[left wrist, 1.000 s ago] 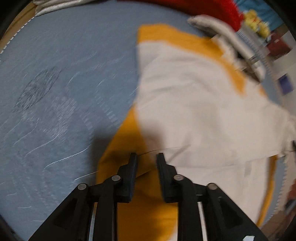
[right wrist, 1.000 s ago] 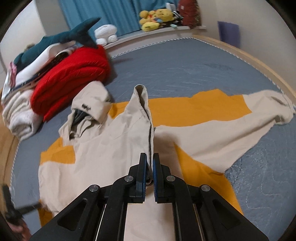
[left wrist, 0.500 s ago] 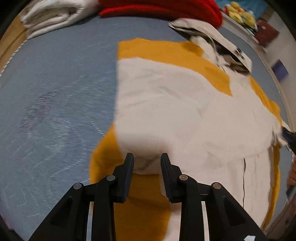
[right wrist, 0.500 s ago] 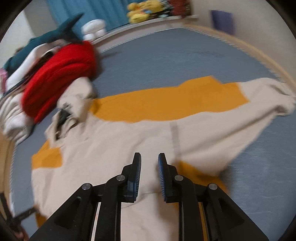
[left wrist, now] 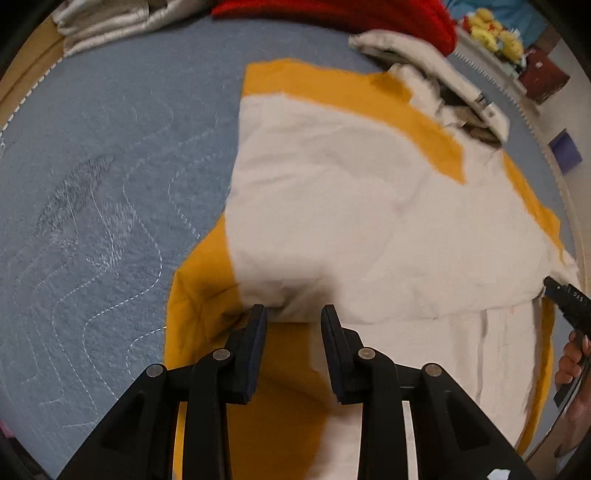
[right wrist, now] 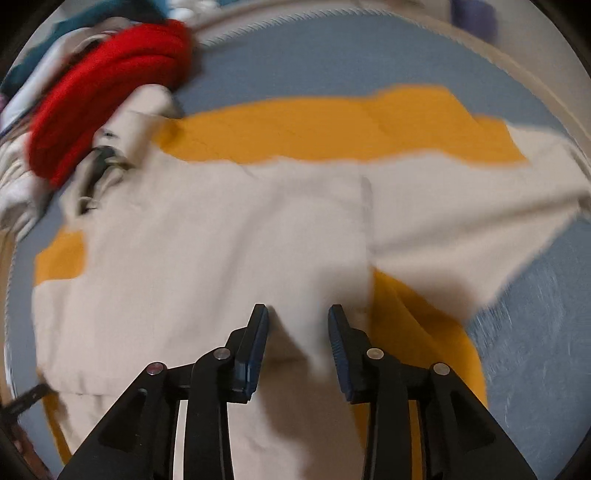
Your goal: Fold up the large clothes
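- A large cream-and-mustard garment [left wrist: 354, 221] lies spread across a grey-blue quilted bedcover [left wrist: 103, 192], and it takes up most of both wrist views
- It looks like a jacket: broad cream panels over mustard-yellow fabric that shows as a band along the far edge, at the corners and under the near fold
- Its collar or hood end [left wrist: 436, 77] is bunched and rumpled at the far side, touching a red knitted item [right wrist: 107, 99]
- In the right wrist view a cream sleeve [right wrist: 480, 210] reaches out to the right onto the bedcover, with a straight seam running down the body beside it
- The left gripper [left wrist: 293, 314] points steeply down at the near edge of the cream layer; its jaws stand partly apart with a puckered bit of that edge at their tips, and I cannot tell whether the pads press on it
- The right gripper [right wrist: 298, 314] hangs over the cream front, its jaws opening, with no cloth pinched between them; the fabric lies flat below
- That view is motion-blurred, so fine detail of the cloth is lost
- Pale folded textiles [left wrist: 107, 18] sit at the far left corner of the bedcover
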A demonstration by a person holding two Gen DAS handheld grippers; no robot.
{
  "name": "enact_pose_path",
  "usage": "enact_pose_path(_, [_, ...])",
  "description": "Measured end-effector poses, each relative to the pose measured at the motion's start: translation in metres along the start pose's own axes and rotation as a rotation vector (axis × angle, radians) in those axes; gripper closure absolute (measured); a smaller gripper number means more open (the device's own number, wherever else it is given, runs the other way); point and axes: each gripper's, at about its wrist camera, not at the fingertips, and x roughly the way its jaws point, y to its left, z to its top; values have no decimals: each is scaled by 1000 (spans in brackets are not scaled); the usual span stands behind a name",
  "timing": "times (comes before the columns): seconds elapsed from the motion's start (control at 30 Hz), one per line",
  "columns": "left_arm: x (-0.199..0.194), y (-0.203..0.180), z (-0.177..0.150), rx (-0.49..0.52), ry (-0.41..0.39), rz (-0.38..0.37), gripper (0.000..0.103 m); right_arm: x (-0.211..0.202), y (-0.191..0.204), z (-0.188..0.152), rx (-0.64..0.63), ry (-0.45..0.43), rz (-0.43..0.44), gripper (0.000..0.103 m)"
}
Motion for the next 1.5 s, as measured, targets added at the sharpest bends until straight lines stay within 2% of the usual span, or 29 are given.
enact_pose_path(0.07, [-21,-11,-5,36,-62,-15,75,-13,-7,1,41,-20,30,68])
enact_pose_path(0.17, [-52,-32,-14,110,-155,-51,75,-44,-10,4,8,-115,17,68])
enact_pose_path(0.23, [-60,-48,-22,153,-185,-69,74,-63,-17,6,7,-167,17,68])
enact_pose_path(0.37, [-61,-90,-25,223,-192,-111,74,-87,-44,8,51,-222,28,68])
enact_pose_path(0.5, [-61,-113,-32,280,-203,-145,74,-94,-68,7,122,-232,24,68])
enact_pose_path(0.57, [-59,-120,-33,293,-208,-139,74,-101,-87,8,151,-249,26,71])
enact_pose_path(0.63, [-52,-122,-28,289,-207,-131,74,-110,-111,10,182,-288,29,88])
enact_pose_path(0.73, [-45,-119,-25,262,-191,-129,74,-122,-148,14,203,-353,-5,94])
enact_pose_path(0.97, [-30,-123,-23,271,-174,-114,74,-127,-262,22,323,-447,-35,90])
enact_pose_path(1.03, [-28,-124,-24,279,-179,-108,74,-123,-295,20,412,-456,-47,80])
enact_pose_path(1.1, [-26,-124,-25,288,-186,-101,74,-115,-325,18,514,-453,-20,70])
enact_pose_path(1.13, [-25,-124,-25,294,-189,-100,74,-111,-337,19,547,-451,2,69])
enact_pose_path(1.5, [-13,-117,-15,289,-214,-92,74,-53,-415,22,793,-431,111,69])
